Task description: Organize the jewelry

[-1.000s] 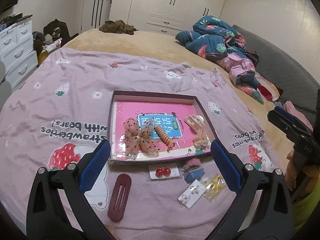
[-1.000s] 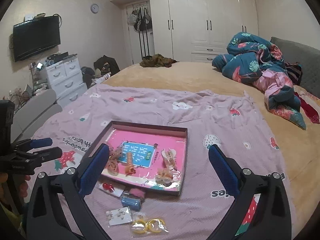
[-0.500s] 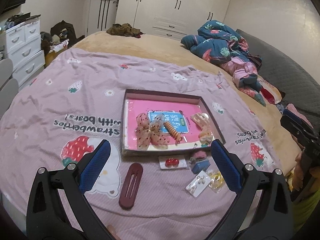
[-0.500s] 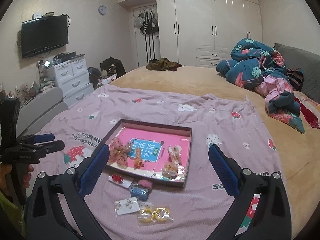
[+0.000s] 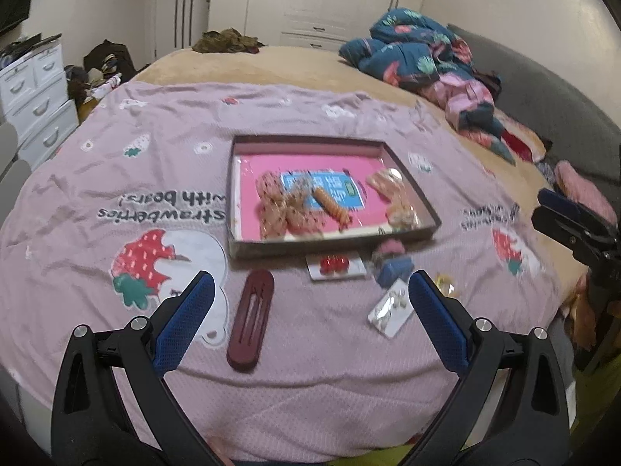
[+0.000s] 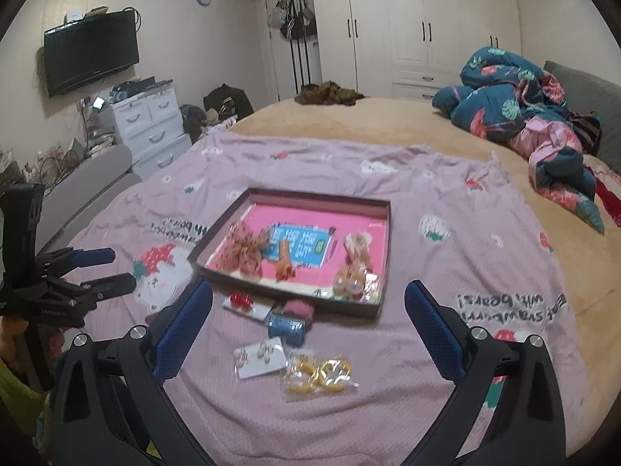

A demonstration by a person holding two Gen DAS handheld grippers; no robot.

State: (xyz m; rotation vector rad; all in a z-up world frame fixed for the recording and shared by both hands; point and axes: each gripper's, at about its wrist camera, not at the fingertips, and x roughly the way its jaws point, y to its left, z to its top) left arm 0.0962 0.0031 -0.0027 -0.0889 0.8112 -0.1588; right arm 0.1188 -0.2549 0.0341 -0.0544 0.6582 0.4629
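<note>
A shallow box tray (image 5: 330, 247) (image 6: 382, 248) with a pink bottom lies on the purple bedspread. It holds a pink bow (image 5: 281, 207), an orange spiral tie (image 5: 332, 204) and pale clips (image 5: 392, 194). In front of it lie a maroon hair clip (image 5: 250, 324), a red earring card (image 5: 335, 266) (image 6: 240, 301), a blue and pink item (image 5: 392, 262) (image 6: 289, 322), a pearl earring card (image 5: 390, 308) (image 6: 258, 355) and a bag of yellow hoops (image 6: 320, 374). My left gripper (image 5: 308, 318) is open and empty, above the front items. My right gripper (image 6: 308, 324) is open and empty too.
The purple bedspread (image 5: 116, 178) covers the near part of a tan bed. A heap of blue and pink bedding (image 6: 524, 116) lies at the far right. White drawers (image 6: 149, 124) stand at the left, wardrobes (image 6: 407, 27) behind.
Both grippers have pulled back and tilted, so the tray and loose items sit higher and farther in the views. Both stay open. No item has moved.
</note>
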